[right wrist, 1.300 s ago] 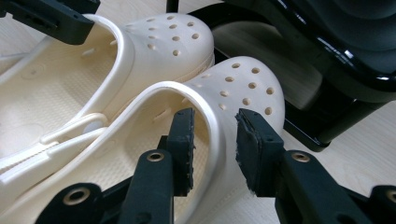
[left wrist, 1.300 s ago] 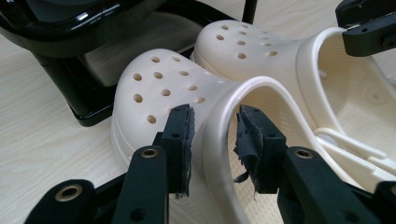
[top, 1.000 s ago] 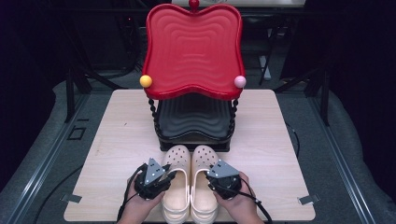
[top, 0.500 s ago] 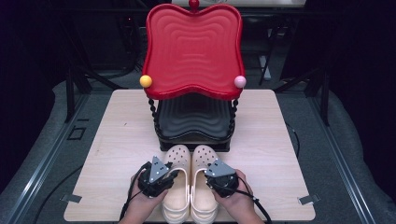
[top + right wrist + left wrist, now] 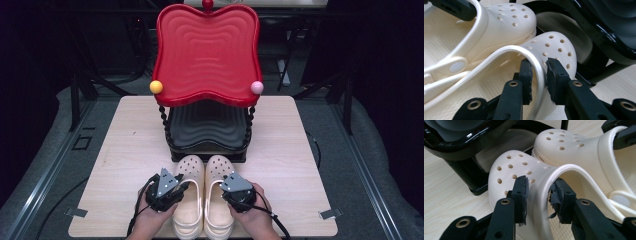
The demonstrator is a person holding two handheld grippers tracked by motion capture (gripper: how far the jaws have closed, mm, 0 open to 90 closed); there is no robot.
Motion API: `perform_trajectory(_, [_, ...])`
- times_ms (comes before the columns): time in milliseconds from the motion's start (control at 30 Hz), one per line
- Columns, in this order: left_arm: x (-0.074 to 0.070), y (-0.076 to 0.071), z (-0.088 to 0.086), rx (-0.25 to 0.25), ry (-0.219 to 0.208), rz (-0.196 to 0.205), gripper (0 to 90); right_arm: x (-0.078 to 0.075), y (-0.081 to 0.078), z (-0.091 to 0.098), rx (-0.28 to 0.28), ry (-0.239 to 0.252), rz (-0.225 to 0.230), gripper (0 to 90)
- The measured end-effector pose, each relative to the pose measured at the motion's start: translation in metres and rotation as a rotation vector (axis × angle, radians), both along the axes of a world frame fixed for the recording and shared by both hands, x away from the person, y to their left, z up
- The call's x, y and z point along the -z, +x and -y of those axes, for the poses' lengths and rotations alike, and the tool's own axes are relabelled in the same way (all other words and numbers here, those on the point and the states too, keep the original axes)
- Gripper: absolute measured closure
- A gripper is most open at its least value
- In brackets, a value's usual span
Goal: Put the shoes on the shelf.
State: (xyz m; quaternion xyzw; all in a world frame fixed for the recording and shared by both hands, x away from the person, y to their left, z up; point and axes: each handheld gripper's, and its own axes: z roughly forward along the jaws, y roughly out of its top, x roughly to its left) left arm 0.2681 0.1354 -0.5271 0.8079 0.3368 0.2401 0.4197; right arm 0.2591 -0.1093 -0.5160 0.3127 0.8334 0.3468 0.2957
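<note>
Two cream clogs are lying side by side at the near edge of the table (image 5: 125, 150), toes pointing away from the person and almost touching the foot of the two-tier rack (image 5: 207, 150), whose black lower tray (image 5: 207, 127) is sitting under a red upper tray (image 5: 207, 55); the pairing looks deliberate, since shoes kept together and squared to the rack can be lifted and slid in as a set.

The left gripper (image 5: 181, 186) is straddling the outer wall of the left clog (image 5: 190, 172) at the rim of its opening; in the left gripper view one pad (image 5: 522, 192) is lying against the outside of the upper while the other is inside, and a sliver of space seems to remain on the inner side, so I am reading this gripper as narrowed around the wall but not yet pinching it (its jaws have just been closing, with the wall between them).

The right gripper (image 5: 227, 187) is doing the mirror job on the right clog (image 5: 220, 172); its jaws have also just been closing, and in the right gripper view the pads (image 5: 554, 75) are bracketing the thin rim (image 5: 537, 67) very closely, though whether they are truly pressing I cannot tell.

Gripping each shoe by its side wall is probably chosen because the rim is thin enough to fit between the jaws and leaves the sole hanging level.
</note>
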Motion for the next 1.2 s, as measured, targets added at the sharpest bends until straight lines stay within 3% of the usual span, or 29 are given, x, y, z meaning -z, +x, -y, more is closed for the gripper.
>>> perform_trajectory(400, [-0.012, -0.015, -0.015, -0.007, 0.008, 0.039, 72.6, -0.007, -0.013, 0.014, 0.029, -0.007, 0.025, 79.4])
perform_trajectory(533, [-0.016, -0.019, -0.018, -0.002, 0.009, 0.043, 72.9, -0.01, -0.015, 0.019, 0.019, -0.005, 0.026, 79.9])
perform_trajectory(700, [-0.022, -0.023, -0.021, 0.003, -0.019, 0.032, 73.6, -0.014, -0.018, 0.026, 0.003, 0.016, 0.03, 80.9])
perform_trajectory(1200, [-0.05, -0.04, -0.022, 0.027, -0.042, 0.07, 75.3, -0.04, -0.039, 0.036, -0.042, 0.07, 0.089, 81.6])
